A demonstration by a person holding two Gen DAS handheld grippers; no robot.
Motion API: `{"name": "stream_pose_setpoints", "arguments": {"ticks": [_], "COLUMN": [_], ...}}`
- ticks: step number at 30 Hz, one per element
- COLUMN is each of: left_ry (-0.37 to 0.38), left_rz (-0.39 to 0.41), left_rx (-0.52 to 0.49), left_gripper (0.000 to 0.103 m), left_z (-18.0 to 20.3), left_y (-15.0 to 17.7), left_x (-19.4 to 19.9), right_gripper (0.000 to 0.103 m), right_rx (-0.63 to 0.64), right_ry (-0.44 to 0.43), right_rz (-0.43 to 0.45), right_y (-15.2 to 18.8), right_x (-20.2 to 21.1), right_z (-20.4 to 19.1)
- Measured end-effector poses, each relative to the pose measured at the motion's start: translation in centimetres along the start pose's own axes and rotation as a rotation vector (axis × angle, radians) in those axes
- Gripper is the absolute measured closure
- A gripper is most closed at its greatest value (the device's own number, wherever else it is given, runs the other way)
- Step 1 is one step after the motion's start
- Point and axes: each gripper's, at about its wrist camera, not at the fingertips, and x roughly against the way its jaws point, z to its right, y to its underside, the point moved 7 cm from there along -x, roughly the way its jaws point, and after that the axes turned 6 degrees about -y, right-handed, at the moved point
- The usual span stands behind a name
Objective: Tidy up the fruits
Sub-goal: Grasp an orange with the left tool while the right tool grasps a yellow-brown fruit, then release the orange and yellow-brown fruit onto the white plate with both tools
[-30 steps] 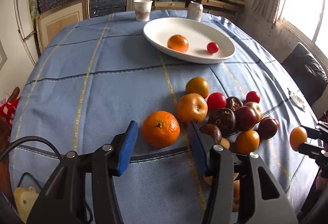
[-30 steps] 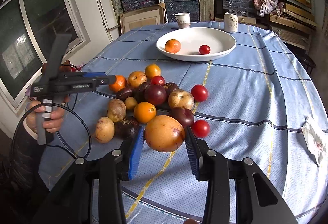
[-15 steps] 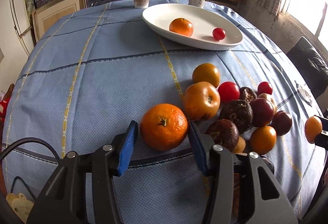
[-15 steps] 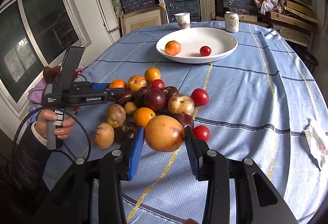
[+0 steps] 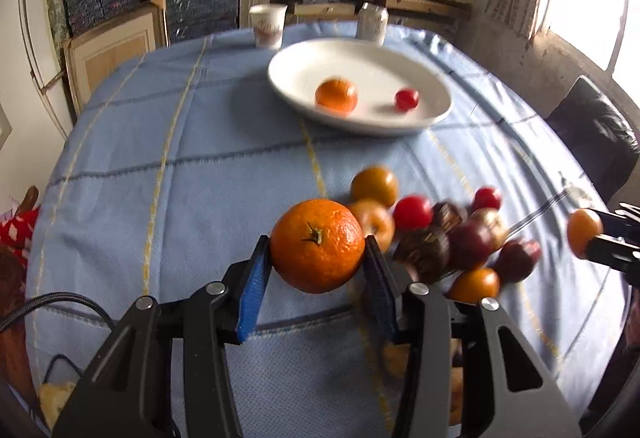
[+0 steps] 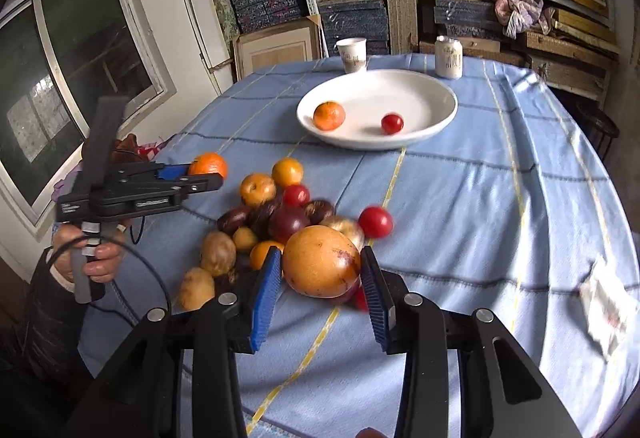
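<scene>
Left tongs (image 5: 318,256) have just been closing, and now their ribbed blue pads (image 5: 252,290) pinch a round, pebbly-skinned orange (image 5: 318,246), green stem stub facing up, lifted clear of the quilted blue cloth on the counter (image 5: 180,197). Over on the other side, the right tongs (image 6: 320,278) clamp a big, smooth, egg-shaped yellow-orange fruit (image 6: 322,262) with a few dark blemishes, pads tight on both flanks. Just behind both held fruits sits the loose pile (image 6: 280,209): glossy red tomatoes, wrinkled dark purple rounds, matte brown ovals and small shiny orange balls, all huddled touching one another on the cloth. Farther back, the wide, shallow white plate (image 6: 420,93), glazed and oval in this lens, holds a dimpled tangerine (image 6: 329,115) and one small red tomato (image 6: 392,123), the two apart from each other. Beyond the plate stand a paper cup (image 6: 352,54) and a pale can (image 6: 449,57). In the right wrist view a hand (image 6: 90,254) wraps the left tool's grip, black cable looping below. A crumpled white wrapper (image 6: 608,306) lies near the counter's right edge.
</scene>
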Motion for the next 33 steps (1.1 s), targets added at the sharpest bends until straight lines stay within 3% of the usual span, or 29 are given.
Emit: {"name": "stream_pose_setpoints", "arguments": {"ticks": [4, 8, 15, 19, 24, 26, 27, 28, 29, 30, 33], "left_ry": [0.065, 0.072, 0.082, 0.028, 0.030, 0.035, 0.035, 0.031, 0.015, 0.001, 0.003], "left_rz": [0.047, 0.067, -0.049, -0.124, -0.194, -0.224, -0.236, -0.231, -0.189, -0.141, -0.057], "left_rx": [-0.009, -0.043, 0.005, 0.013, 0.050, 0.056, 0.062, 0.073, 0.089, 0.098, 0.095], "left_gripper": [0.058, 0.058, 0.058, 0.058, 0.057, 0.057, 0.048, 0.037, 0.020, 0.014, 0.014], "left_z": [1.2, 2.7, 3.8, 3.1, 1.9, 1.8, 1.7, 1.4, 1.0, 0.6, 0.5], "left_y": [-4.5, -9.5, -16.1, -17.6, -17.6, -17.3, -17.1, -17.1, -17.4, -17.7, -17.8], "left_x": [1.5, 0.0, -10.4, -15.6, -18.6, -19.1, -19.2, -18.7, -17.5, -15.9, -10.9], "right_gripper": [0.062, 0.062, 0.062, 0.062, 0.061, 0.047, 0.036, 0.034, 0.034, 0.034, 0.034], "right_rx": [0.037, -0.001, -0.076, -0.101, -0.099, -0.098, -0.099, -0.097, -0.090, -0.082, -0.045], "right_ry": [0.011, 0.021, 0.045, 0.063, 0.044, 0.036, 0.037, 0.041, 0.041, 0.038, 0.027], "right_rz": [0.036, 0.067, 0.026, -0.026, -0.044, -0.039, -0.033, -0.020, -0.005, 0.009, 0.065], "right_y": [-3.9, -8.7, -13.8, -13.9, -14.0, -14.2, -14.3, -14.4, -14.5, -14.7, -14.5], "right_x": [-0.5, -3.1, -11.0, -14.9, -17.1, -17.0, -16.7, -16.0, -15.1, -14.2, -10.2], "right_z": [1.0, 3.9, 9.9, 12.1, 12.6, 12.5, 12.4, 12.1, 11.8, 11.3, 9.2]}}
